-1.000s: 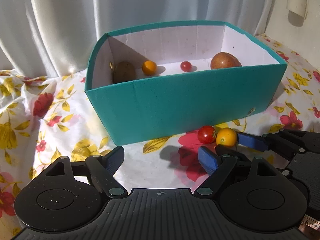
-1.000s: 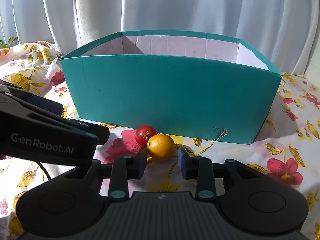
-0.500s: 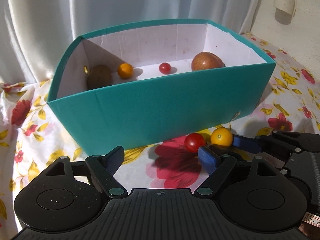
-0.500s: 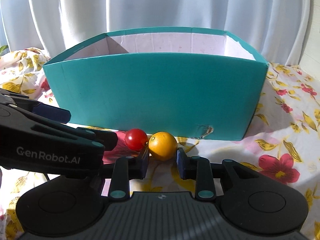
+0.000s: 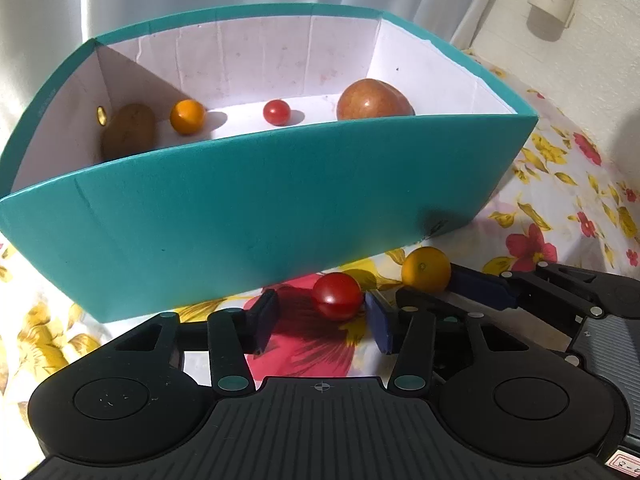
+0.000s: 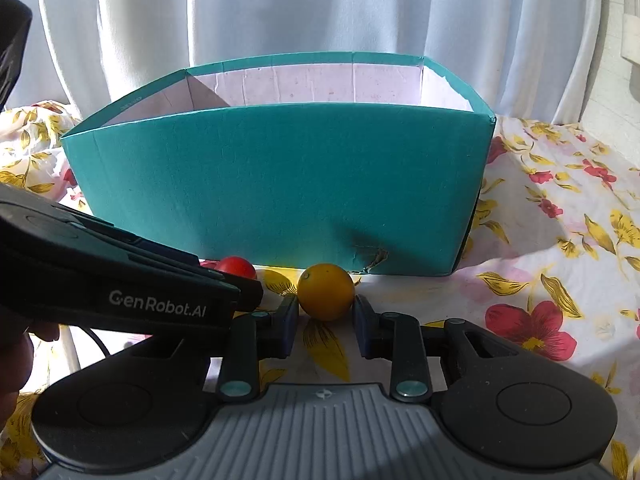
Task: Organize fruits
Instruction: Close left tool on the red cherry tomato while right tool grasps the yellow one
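A: What is being noticed as changed over the last second?

B: In the left wrist view, the left gripper [image 5: 320, 318] is being brought forward, so that the small glossy red cherry tomato [image 5: 337, 294], earlier seen well beyond the pads, is now being framed between the spread blue fingers [image 5: 380, 326], just below the frame's centre. No pad is seen touching it. In the right wrist view, the right gripper [image 6: 325, 322] is likewise being closed in on the small round orange fruit [image 6: 326, 291]; its jaws are standing apart, just beside the fruit on either side, though contact cannot be told.

A: What is being implied for the task?

B: Two grasps are judged to be prepared at once, with neither yet completed.

A: Where are the two fruits being seen?

B: Both are resting on the white floral tablecloth [image 6: 532, 280], near each other, just in front of the tall teal cardboard box [image 5: 248, 208]. Inside it, toward the upper left, a brown oval fruit [image 5: 129, 130], a second small orange fruit [image 5: 187, 116], a second red tomato [image 5: 276, 112] and a large reddish apple [image 5: 372, 100] are being held.
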`<state>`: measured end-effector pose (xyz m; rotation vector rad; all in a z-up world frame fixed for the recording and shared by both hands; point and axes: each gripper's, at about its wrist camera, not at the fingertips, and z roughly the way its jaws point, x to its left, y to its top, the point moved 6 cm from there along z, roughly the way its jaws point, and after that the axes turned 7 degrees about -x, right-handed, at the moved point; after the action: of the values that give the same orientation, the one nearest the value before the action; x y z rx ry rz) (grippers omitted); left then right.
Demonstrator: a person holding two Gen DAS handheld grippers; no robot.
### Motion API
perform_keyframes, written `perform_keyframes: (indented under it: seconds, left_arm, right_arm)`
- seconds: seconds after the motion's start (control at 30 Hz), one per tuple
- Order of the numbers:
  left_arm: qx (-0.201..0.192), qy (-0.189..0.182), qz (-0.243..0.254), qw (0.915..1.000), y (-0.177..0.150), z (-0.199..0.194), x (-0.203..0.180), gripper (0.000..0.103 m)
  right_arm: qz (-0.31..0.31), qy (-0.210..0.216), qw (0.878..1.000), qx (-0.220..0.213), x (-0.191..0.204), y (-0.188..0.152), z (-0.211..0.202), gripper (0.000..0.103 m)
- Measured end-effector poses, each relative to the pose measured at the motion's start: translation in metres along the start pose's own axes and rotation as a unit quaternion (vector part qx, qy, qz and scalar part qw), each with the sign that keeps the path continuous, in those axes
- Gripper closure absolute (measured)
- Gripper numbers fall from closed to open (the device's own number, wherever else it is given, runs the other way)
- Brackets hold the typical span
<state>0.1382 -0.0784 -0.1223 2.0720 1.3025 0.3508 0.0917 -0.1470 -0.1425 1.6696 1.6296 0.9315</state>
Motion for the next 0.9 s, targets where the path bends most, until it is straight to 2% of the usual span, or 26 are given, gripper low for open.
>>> perform_keyframes:
  seconds: [0.17, 0.4, 0.5, 0.57, 0.73, 0.9]
  left_arm:
    - [-0.004, -0.006, 0.017, 0.9998, 0.0, 0.002, -0.004, 0.071]
    - [-0.002, 0.004, 0.018, 0.9998, -0.001, -0.005, -0.003, 0.072]
    - [-0.006, 0.01, 0.016, 0.9998, -0.001, -0.02, 0.0, 0.072]
    - [-0.008, 0.023, 0.012, 0.9996, 0.002, -0.032, 0.003, 0.072]
    - [-0.028, 0.043, -0.015, 0.9986, 0.013, -0.059, 0.016, 0.072]
    - [-0.036, 0.054, -0.025, 0.9976, 0.011, -0.075, 0.022, 0.072]
  right_arm:
    - [-0.009, -0.002, 1.0, 0.0, 0.001, -0.001, 0.0, 0.074]
    - [-0.007, 0.005, 1.0, 0.003, 0.005, -0.001, -0.003, 0.074]
    - [-0.016, 0.005, 1.0, 0.0, 0.008, 0.002, -0.011, 0.075]
    - [-0.026, 0.004, 1.0, -0.006, 0.01, 0.005, -0.018, 0.08]
    - [-0.038, 0.006, 0.999, -0.02, 0.014, 0.014, -0.034, 0.083]
    - [-0.022, 0.003, 0.999, -0.026, 0.015, 0.017, -0.041, 0.085]
